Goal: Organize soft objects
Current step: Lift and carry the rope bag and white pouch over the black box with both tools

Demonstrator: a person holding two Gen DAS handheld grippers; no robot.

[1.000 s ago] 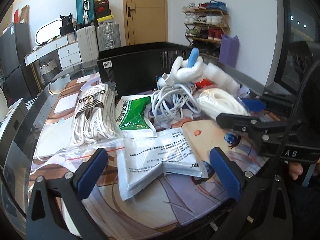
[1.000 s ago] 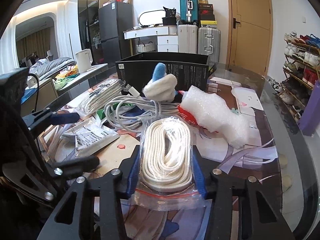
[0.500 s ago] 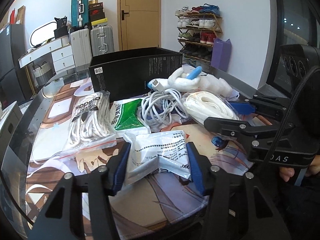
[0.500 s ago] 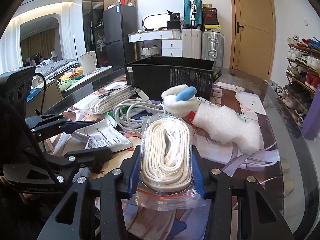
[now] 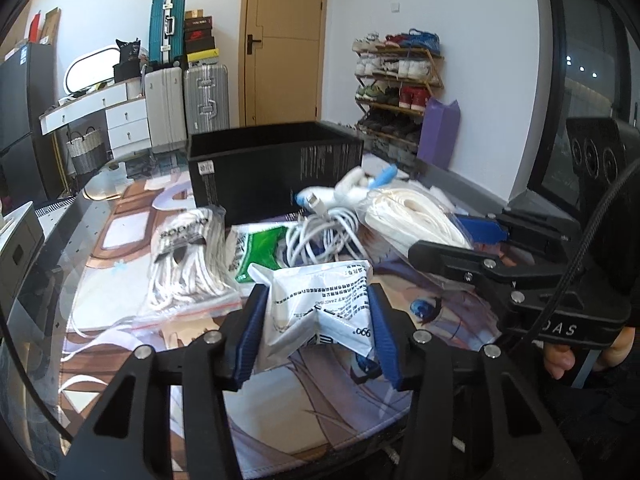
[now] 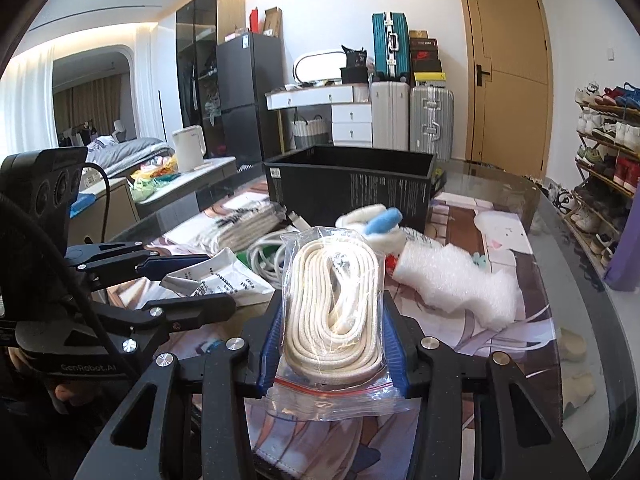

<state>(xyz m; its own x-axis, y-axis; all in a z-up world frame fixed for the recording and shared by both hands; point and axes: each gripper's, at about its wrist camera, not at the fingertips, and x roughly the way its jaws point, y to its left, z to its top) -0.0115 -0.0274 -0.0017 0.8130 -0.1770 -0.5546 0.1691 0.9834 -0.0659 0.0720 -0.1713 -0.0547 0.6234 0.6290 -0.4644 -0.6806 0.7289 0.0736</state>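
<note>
My left gripper [image 5: 316, 312] is shut on a white printed pouch [image 5: 320, 300] and holds it raised above the mat. My right gripper [image 6: 332, 320] is shut on a clear zip bag of coiled white rope [image 6: 334, 300], also lifted. The open black box [image 5: 276, 168] stands at the back of the table; it also shows in the right wrist view [image 6: 352, 188]. On the mat lie a bagged white rope with a black label [image 5: 184, 260], a green and white pouch [image 5: 256, 252], a white cable bundle [image 5: 320, 228], a white and blue plush [image 6: 376, 220] and white foam wrap [image 6: 452, 280].
A printed mat [image 5: 132, 344] covers the glass table [image 6: 560, 280]. Suitcases [image 5: 188, 96], a white dresser [image 5: 100, 116] and a door stand behind. A shoe rack [image 6: 608, 152] lines the right wall. A purple bag [image 5: 438, 132] leans by the wall.
My left gripper closed on the white pouch and lifted it off the mat. My right gripper kept its hold on the rope bag and rose with it.
</note>
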